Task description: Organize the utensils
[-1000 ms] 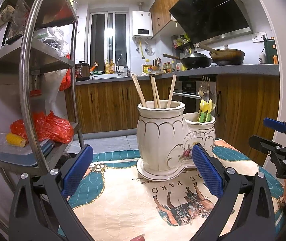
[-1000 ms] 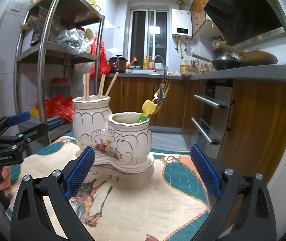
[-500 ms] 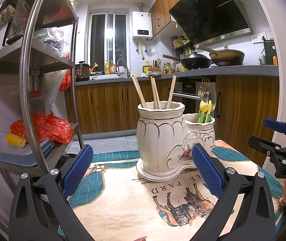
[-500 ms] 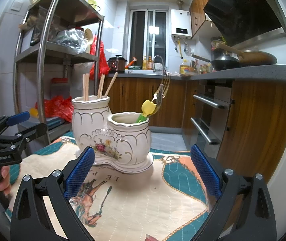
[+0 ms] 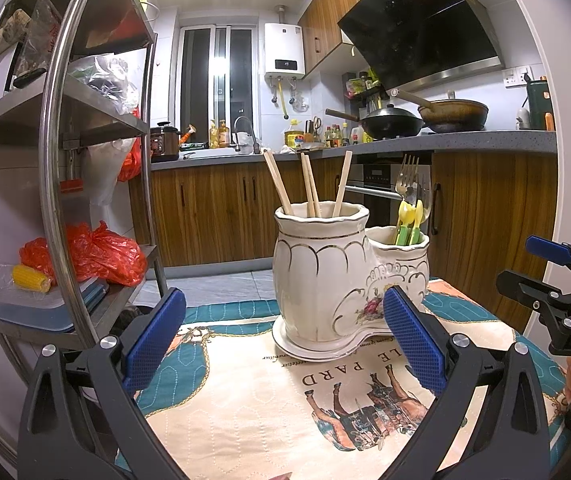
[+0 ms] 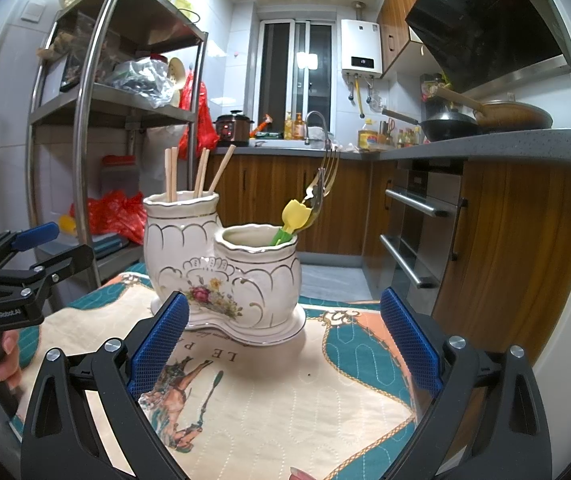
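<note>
A white ceramic double utensil holder [image 5: 317, 280] [image 6: 221, 264] stands on the cloth-covered table. Its tall pot holds wooden chopsticks [image 5: 309, 188] [image 6: 201, 172]. Its short pot holds a fork and spoon with yellow-green handles [image 5: 409, 208] [image 6: 305, 208]. My left gripper [image 5: 285, 344] is open and empty, in front of the holder. My right gripper [image 6: 285, 344] is open and empty, also short of the holder. Each gripper shows at the edge of the other's view, the right one [image 5: 557, 292] and the left one [image 6: 21, 276].
A printed cloth [image 5: 265, 400] [image 6: 285, 400] with teal borders covers the table. A metal shelf rack [image 5: 49, 160] [image 6: 81, 140] with bags and boxes stands left. Kitchen counters with pans [image 5: 445, 112] and an oven [image 6: 417, 224] lie behind.
Both grippers stay open and nearly still. The views shift only slightly.
</note>
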Tool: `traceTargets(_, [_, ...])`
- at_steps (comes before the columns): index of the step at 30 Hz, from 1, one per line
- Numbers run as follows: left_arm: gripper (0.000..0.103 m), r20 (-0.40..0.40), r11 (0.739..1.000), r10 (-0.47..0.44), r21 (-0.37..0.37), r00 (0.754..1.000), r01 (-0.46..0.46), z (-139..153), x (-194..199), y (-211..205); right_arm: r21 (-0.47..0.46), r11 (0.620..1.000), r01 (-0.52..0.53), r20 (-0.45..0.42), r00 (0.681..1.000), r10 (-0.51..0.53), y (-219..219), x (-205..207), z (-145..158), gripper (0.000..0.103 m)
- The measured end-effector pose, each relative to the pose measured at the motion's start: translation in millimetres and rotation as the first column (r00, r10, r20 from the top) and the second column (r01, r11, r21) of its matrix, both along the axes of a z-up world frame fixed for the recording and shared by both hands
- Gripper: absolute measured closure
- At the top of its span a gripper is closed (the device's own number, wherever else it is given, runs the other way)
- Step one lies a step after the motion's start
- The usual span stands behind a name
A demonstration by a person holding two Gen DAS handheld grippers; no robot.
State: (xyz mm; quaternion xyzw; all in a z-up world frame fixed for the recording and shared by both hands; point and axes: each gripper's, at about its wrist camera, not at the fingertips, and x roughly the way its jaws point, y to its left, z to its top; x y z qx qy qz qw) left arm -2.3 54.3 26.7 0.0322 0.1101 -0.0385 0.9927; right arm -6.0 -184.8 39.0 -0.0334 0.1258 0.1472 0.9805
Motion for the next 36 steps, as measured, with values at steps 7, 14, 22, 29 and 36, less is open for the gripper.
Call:
traceTargets(7, [0.005,0.008,1.000,-0.002,0.003,1.000,0.002,2,-1,-2,0.000,1.000,0.000,0.000,1.000,0.000,0,0,0,0.007])
traceTargets(14, [0.005,0.001,1.000,0.008,0.000,1.000,-0.008,1,0,-3,-0.001,1.000,0.000,0.000,1.000,0.000,0,0,0,0.007])
traceTargets(22, [0.005,-0.021,1.000,0.017,-0.006,1.000,-0.017,1,5,-3,-0.002,0.999,0.032,-0.034,0.999,-0.032,0,3,-1,0.005])
traceTargets(29, [0.005,-0.344,0.998,0.050,-0.005,0.938,-0.055,-22,44,8,-0.125,0.987,0.103,-0.395,0.907,-0.145,1,48,-30,0.005])
traceTargets(36, [0.006,-0.562,0.998,0.067,0.042,0.825,-0.052,-44,107,13,-0.075,0.986,0.152,-0.508,0.844,-0.169,-17,102,-32,0.005])
